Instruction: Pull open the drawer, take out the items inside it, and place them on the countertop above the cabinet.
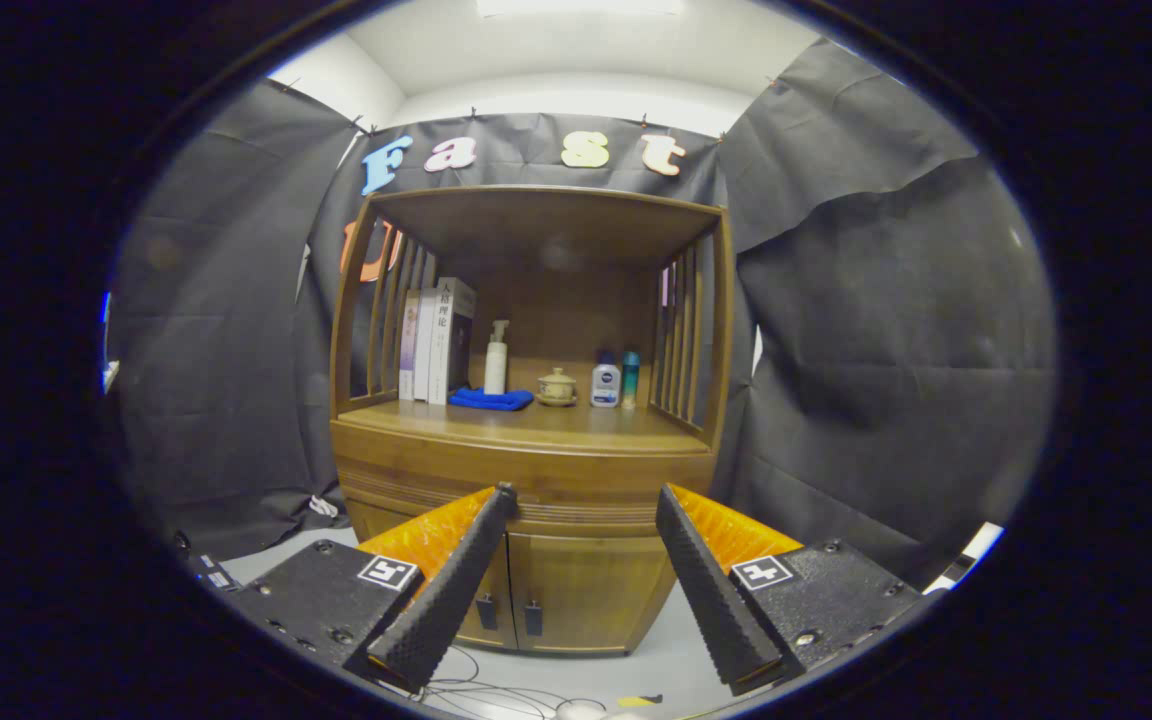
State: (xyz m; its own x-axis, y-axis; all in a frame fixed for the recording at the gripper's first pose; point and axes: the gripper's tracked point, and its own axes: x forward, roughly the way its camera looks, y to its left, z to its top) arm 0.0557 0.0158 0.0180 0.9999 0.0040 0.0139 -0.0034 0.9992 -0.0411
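**Approach to the closed drawer**

Black cloth walls enclose a wooden cabinet (526, 470) standing on a pale floor. Its countertop (536, 420) carries books (434, 342), a pump bottle (496, 358), a blue cloth (491, 399), a lidded cup (556, 386) and two small bottles (615, 380). The gripper (584, 497) is spread wide, holding nothing. The drawer (526, 482), a wide horizontal band under the countertop, lies shut straight ahead, beyond the fingertips and apart from them. Its handle cannot be made out.
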